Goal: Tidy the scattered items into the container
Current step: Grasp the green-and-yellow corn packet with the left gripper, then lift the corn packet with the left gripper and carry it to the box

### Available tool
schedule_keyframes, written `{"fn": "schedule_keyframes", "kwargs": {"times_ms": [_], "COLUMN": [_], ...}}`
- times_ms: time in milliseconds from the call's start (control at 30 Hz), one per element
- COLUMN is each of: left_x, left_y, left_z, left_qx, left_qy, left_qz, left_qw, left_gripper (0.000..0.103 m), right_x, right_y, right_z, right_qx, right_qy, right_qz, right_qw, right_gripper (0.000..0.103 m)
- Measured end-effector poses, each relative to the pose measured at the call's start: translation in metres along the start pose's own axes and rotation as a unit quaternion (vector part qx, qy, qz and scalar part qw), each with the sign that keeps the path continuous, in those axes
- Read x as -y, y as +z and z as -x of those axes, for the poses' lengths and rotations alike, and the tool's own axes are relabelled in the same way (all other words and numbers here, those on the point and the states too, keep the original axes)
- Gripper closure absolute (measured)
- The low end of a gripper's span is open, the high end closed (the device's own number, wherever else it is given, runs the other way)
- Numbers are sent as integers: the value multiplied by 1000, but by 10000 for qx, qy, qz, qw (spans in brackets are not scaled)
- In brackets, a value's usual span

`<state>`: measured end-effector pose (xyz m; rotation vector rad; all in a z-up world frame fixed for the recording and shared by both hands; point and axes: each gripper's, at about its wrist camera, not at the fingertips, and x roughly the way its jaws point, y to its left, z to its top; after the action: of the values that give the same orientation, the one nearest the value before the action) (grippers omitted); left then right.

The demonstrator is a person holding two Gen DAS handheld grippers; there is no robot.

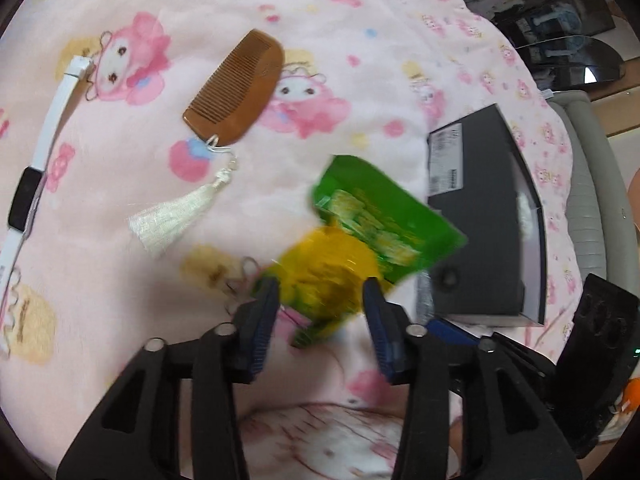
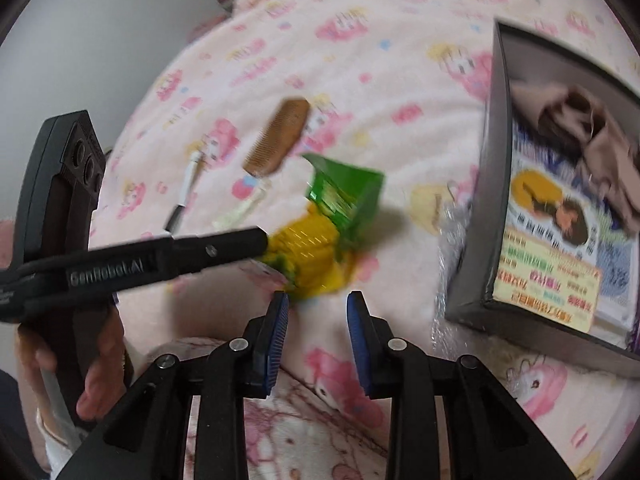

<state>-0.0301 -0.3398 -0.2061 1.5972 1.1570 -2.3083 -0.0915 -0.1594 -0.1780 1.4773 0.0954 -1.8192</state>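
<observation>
Snack packet (image 1: 360, 236), green at the far end and yellow at the near end, lies blurred on the pink cartoon blanket (image 1: 120, 280) just beside the dark box (image 1: 484, 216). We see our left gripper (image 1: 322, 294) with its blue-padded fingers (image 1: 262, 320) spread apart on either side of the packet's yellow end; whether the pads touch it we cannot tell. From the right wrist view the left gripper reaches in from the left, its tip at the yellow end of the packet (image 2: 336, 220).

Our right gripper (image 2: 318, 308) hangs close by with its fingers apart and nothing between them, the packet just beyond its tips. The box (image 2: 496, 168) sits to its right, open on top, holding a printed magazine (image 2: 552, 256) and a crumpled brown cloth (image 2: 588, 132).

Farther out on the blanket lie a wooden comb (image 1: 236, 88) with a white tassel (image 1: 172, 216), and a white wristband (image 1: 32, 184) with a black screen, well apart from the box.
</observation>
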Motion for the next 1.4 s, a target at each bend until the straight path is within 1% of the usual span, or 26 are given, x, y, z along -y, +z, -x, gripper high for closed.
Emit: {"fn": "schedule_keyframes", "kwargs": {"times_ms": [33, 67, 100, 133, 167, 200, 233, 267, 333, 367, 400, 433, 500, 567, 633, 800, 867, 900, 933, 1067, 1133, 1167, 1233, 1267, 1333, 1400], "left_x": [-1, -2, -3, -6, -9, -13, -15, -18, -19, -15, -9, -3, 7, 23, 40, 92, 114, 122, 139, 182, 198, 201, 206, 208, 211, 217], "left_y": [1, 3, 6, 10, 13, 19, 22, 25, 29, 27, 24, 20, 10, -5, -23, -70, -91, -101, -110, -138, -145, -148, -149, -150, -152, -154], "left_z": [-3, -5, -5, -5, -6, -9, -11, -19, -37, -41, -40, -34, -19, -2, 14, 42, 43, 41, 33, 5, -17, -28, -54, -64, -82, -89], "left_qx": [-39, -70, -59, 6, 53, 64, -7, -161, -686, -828, -819, -712, -597, -485, -386, -220, -289, -360, -445, -622, -651, -695, -877, -911, -1031, -1078], "left_qy": [-48, -93, -102, -61, -34, -87, -201, -344, -578, -535, -359, -297, -289, -305, -357, -580, -746, -832, -905, -980, -1037, -1091, -1135, -1126, -979, -818], "left_qz": [-78, -155, -218, -243, -214, -136, -65, 1, 76, 44, -102, -189, -312, -492, -640, -943, -1018, -1027, -1087, -1356, -1348, -1314, -1121, -1102, -1026, -1101], "left_qw": [10000, 9998, 9997, 9997, 9998, 9998, 9998, 9993, 9959, 9951, 9959, 9968, 9973, 9971, 9966, 9936, 9916, 9906, 9889, 9839, 9833, 9829, 9833, 9833, 9845, 9847], "left_gripper": [51, 51, 49, 43, 39, 36, 35, 34, 32, 32, 32, 35, 37, 38, 38, 40, 40, 41, 41, 42, 42, 43, 43, 43, 45, 45], "right_x": [1, 1, -1, -3, -5, -5, -4, -3, -4, -6, -6, -6, -4, 3, 8, 11, 21, 30, 40, 86, 111, 127, 154, 166, 184, 197], "right_y": [2, 4, 5, 7, 9, 10, 11, 13, 17, 20, 21, 23, 21, 13, 2, -40, -58, -67, -73, -113, -122, -127, -135, -137, -143, -148], "right_z": [-3, -7, -12, -18, -26, -34, -41, -50, -61, -70, -74, -74, -63, -43, -21, 50, 75, 88, 99, 133, 137, 139, 137, 133, 126, 118], "right_qx": [14, -2, -75, -114, -183, -275, -351, -392, -400, -446, -507, -543, -441, -268, -167, 278, 400, 424, 439, 546, 539, 536, 523, 490, 474, 384], "right_qy": [144, 229, 273, 226, 60, 19, -23, -67, -126, -120, -84, -101, 47, 300, 537, 458, 466, 482, 488, 428, 444, 452, 338, 294, 261, 222], "right_qz": [-23, -30, 43, 106, 201, 207, 183, 130, 139, 208, 237, 251, 215, 101, 41, 383, 413, 456, 481, 427, 172, -70, -356, -480, -743, -999], "right_qw": [9999, 9997, 9996, 9996, 9996, 9994, 9992, 9991, 9990, 9987, 9984, 9982, 9988, 9991, 9984, 9978, 9973, 9969, 9967, 9967, 9974, 9975, 9974, 9972, 9958, 9940], "right_gripper": [71, 68, 62, 57, 56, 56, 56, 56, 56, 56, 55, 58, 59, 63, 63, 63, 63, 63, 63, 63, 63, 63, 63, 63, 63, 63]}}
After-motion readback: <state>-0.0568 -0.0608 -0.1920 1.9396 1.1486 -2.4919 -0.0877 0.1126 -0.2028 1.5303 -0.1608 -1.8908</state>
